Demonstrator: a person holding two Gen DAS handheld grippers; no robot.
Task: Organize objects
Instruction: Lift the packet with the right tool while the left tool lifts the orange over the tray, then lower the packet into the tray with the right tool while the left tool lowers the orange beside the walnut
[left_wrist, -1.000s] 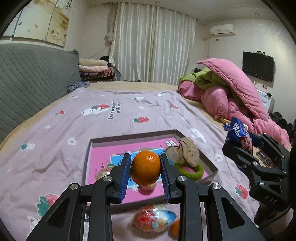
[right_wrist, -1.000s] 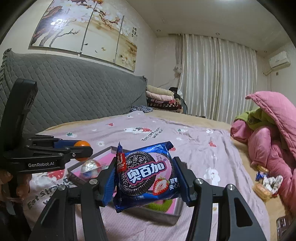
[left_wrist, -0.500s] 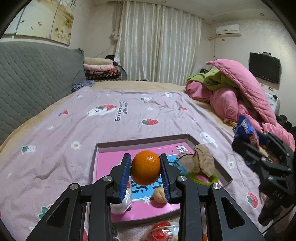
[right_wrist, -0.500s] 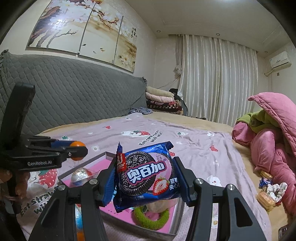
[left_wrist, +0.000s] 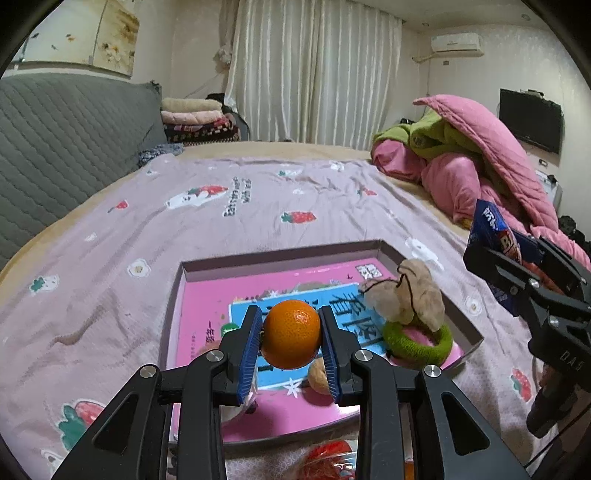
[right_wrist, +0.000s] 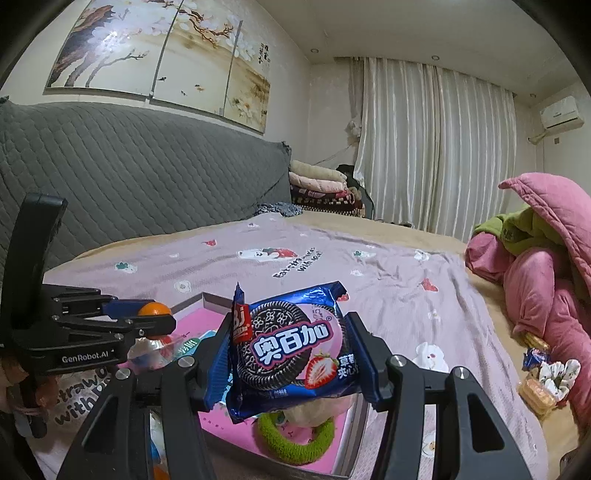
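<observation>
My left tool (left_wrist: 291, 341) is clamped on a mandarin orange (left_wrist: 291, 334), its blue pads pressing the fruit from both sides at the lower centre of the left wrist view, and the orange hangs above the shallow tray (left_wrist: 258, 258) lying on the bed. My right tool (right_wrist: 291, 352) grips a blue packet of strawberry sandwich cookies (right_wrist: 291, 350) between its pads, held upright at the lower centre of the right wrist view, also over the tray (right_wrist: 207, 299). In the left wrist view my right tool (left_wrist: 517, 258) shows at the right edge with the packet (left_wrist: 491, 229) in it; in the right wrist view my left tool (right_wrist: 147, 317) comes in from the left edge with the orange (right_wrist: 153, 309) just visible. Inside the tray, on its pink and blue printed floor, lie a green hair tie (left_wrist: 417, 341) at the right with a beige plush piece (left_wrist: 406, 295) resting on it, and a walnut (left_wrist: 317, 376) just under my left tool. A red-wrapped item (left_wrist: 328, 458) sits on the bed in front of the tray, at the bottom edge. The tray rests on a mauve strawberry-print bedspread (left_wrist: 221, 206). Farther out, a pink quilt (left_wrist: 480, 162) is heaped at the right, a grey headboard (left_wrist: 66, 133) at the left, and white curtains (left_wrist: 314, 70) hang at the back.
</observation>
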